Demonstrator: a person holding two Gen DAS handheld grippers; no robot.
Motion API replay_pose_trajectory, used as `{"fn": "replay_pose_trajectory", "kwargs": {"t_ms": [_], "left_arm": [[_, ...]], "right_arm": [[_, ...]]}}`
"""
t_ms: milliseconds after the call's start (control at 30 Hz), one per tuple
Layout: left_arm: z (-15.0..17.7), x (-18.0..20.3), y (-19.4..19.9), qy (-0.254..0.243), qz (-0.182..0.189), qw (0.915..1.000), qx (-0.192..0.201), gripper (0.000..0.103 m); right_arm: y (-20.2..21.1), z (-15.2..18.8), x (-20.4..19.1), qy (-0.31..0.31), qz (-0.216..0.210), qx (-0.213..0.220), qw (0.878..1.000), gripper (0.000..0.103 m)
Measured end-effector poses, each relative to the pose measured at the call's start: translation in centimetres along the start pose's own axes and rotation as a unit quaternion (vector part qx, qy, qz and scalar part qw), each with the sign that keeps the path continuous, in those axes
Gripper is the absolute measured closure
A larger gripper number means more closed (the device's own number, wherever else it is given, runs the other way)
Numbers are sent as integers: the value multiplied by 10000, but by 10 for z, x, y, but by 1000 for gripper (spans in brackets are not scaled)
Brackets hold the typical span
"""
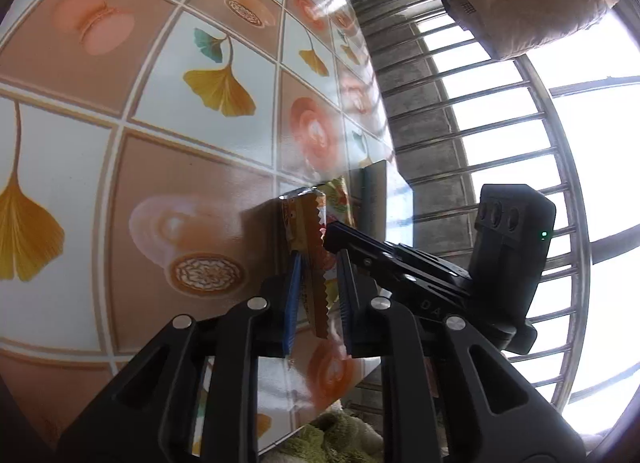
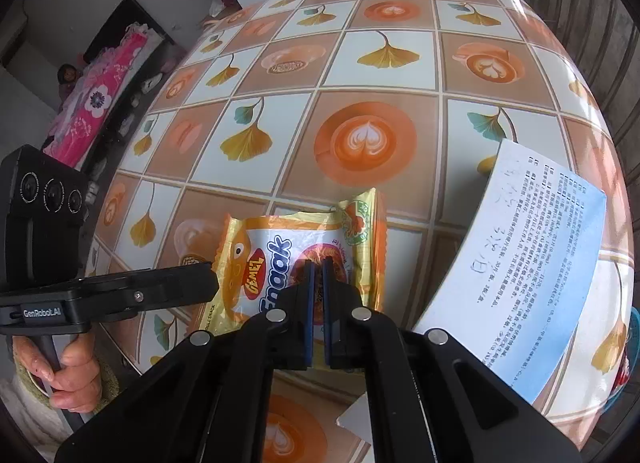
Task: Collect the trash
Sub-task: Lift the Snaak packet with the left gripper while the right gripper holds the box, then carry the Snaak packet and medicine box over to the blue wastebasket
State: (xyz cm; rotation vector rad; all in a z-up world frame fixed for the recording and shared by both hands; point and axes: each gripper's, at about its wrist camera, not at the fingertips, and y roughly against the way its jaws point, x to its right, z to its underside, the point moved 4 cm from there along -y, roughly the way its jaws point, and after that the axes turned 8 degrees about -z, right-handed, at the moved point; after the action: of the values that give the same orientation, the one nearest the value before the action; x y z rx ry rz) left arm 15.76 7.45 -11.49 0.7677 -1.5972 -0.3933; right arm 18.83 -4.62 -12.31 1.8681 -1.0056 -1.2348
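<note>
Glossy oilcloth printed with ginkgo leaves and coffee cups covers the bench that fills the left wrist view. The left gripper reaches forward at a shallow downward slant near the bench's edge, beside a barred window. Its blue-padded fingers stand slightly apart, with the zigzag-cut end of a yellow snack wrapper standing edge-on between them. The wrapper lies against the left pad, while a narrow gap shows before the right one, so I cannot tell whether they truly pinch it. The right gripper comes in from the right, its black tip touching the wrapper's upper part.

From the right wrist view, the right gripper points steeply down at the bench. Its fingers are closed to a thin slit, pressed onto the middle of the snack wrapper. The wrapper lies flat near the bench's near edge, printed side up. The left gripper enters from the left, roughly level, its tip at the wrapper's left end; its fingers cannot be made out from here. A hand grips its handle low at the left edge. A white and blue printed sheet lies on the bench to the right of the wrapper, apart from it. A small white card corner shows by the near edge below the fingers.
</note>
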Motion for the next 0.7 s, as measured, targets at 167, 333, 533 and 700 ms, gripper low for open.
{"fn": "replay_pose_trajectory", "kwargs": {"t_ms": [167,333,533,700], "left_arm": [[-2,-5,-4,286,228,9993,-44,84],[4,-5,-13,164,-41,9998,-129,83],[4,7,-9,-183,297,9993,-122,83],[3,5,-12,-600,-381,9975,-41,96]], "right_arm": [[0,0,1,-14,-54,24,10000,102],[1,0,1,2,-76,40,10000,102],[1,0,2,-4,-117,63,9999,102],[2,0,4,-48,-175,126,9998,102]]}}
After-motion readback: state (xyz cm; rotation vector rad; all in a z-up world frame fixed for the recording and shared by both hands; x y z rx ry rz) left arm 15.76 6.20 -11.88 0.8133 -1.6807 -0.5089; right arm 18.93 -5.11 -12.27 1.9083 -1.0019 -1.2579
